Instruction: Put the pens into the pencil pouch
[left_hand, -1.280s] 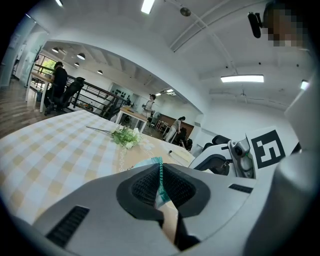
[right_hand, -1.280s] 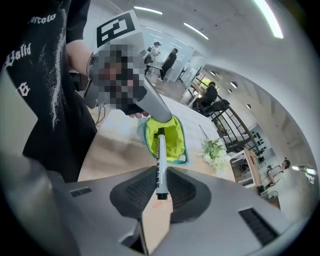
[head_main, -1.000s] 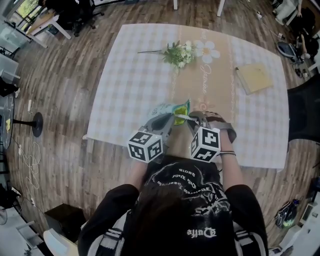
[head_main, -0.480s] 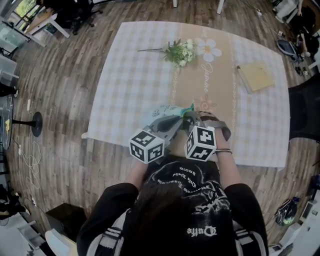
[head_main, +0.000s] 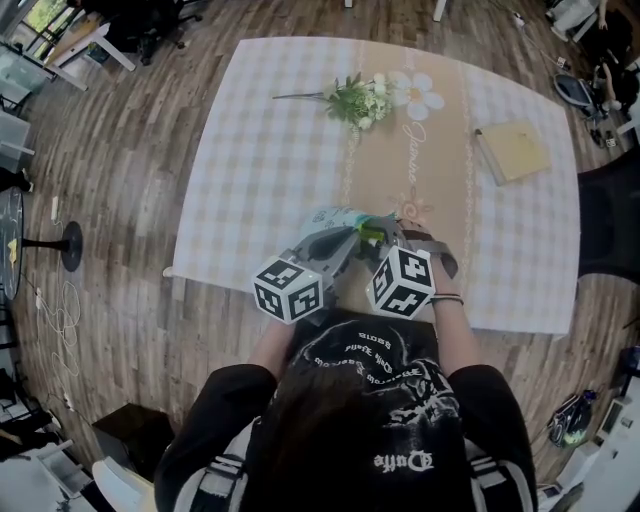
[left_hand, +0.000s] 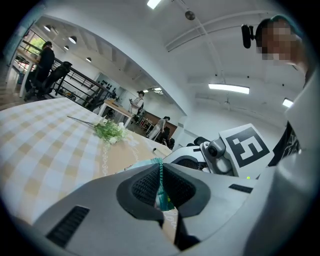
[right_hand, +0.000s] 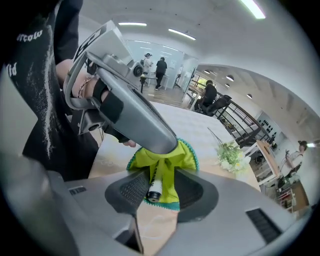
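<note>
Tabletop (head_main: 260, 150) under a checked cloth, with the pencil pouch (head_main: 332, 216) near its front edge. Left tool (left_hand: 161, 186): jaws together, clamped on the pouch's teal zipper rim. Right tool (right_hand: 161, 192): jaws partly apart, having just been opening. A pen (right_hand: 155, 185) stands between them, close to one pad, its white end toward the camera and its shaft running into the pouch's yellow-green lining. Only the head view gives the pouch's place on the tabletop, but both tools cover the pen there. Only the right gripper view shows the pen, and only the left gripper view shows the pinched rim.
</note>
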